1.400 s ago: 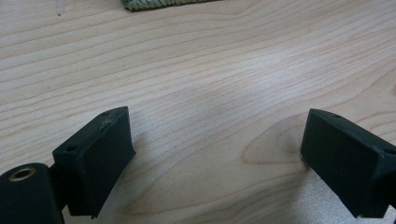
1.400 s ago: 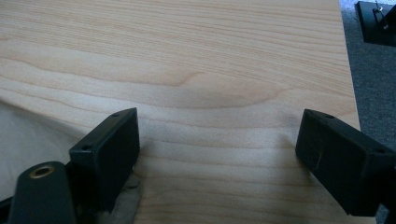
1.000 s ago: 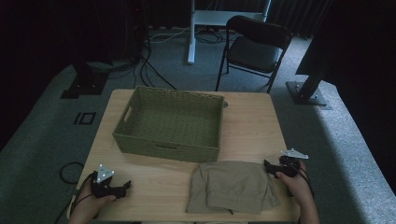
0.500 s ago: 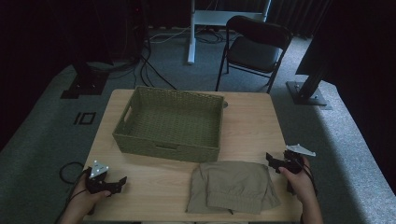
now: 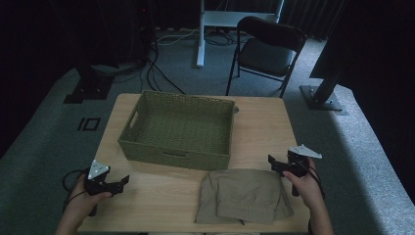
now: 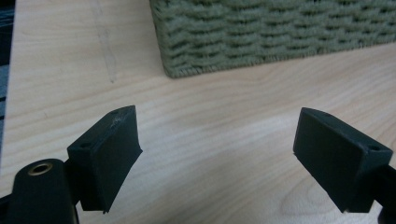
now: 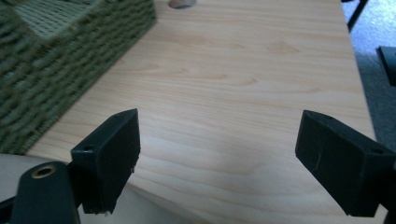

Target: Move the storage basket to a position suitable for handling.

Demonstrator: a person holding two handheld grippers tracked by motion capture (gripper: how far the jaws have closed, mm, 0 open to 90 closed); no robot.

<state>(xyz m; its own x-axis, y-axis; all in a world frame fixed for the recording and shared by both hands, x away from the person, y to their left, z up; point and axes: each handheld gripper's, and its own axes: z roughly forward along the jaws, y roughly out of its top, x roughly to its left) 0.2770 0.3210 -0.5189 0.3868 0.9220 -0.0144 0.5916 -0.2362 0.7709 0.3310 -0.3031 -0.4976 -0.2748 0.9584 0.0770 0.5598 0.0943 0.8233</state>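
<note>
at the table's (image 5: 147, 205) near-left corner the left hand (image 5: 83, 198) grips the left gripper (image 5: 122, 182) level, jaws aimed right along the front edge — they have just been closing a little, yet stand wide with nothing between them. the basket (image 5: 178, 129) sits mid-table. the folded cloth (image 5: 242, 196) lies just in front of it, right of centre. beside the cloth's right edge the right hand (image 5: 306, 183) holds the right gripper (image 5: 272, 161) pointing left — jaws spread, empty.

Left hand-held gripper (image 5: 123, 181) jaws wide, just closing slightly, right hand-held gripper (image 5: 272, 161) spread, both empty
</note>
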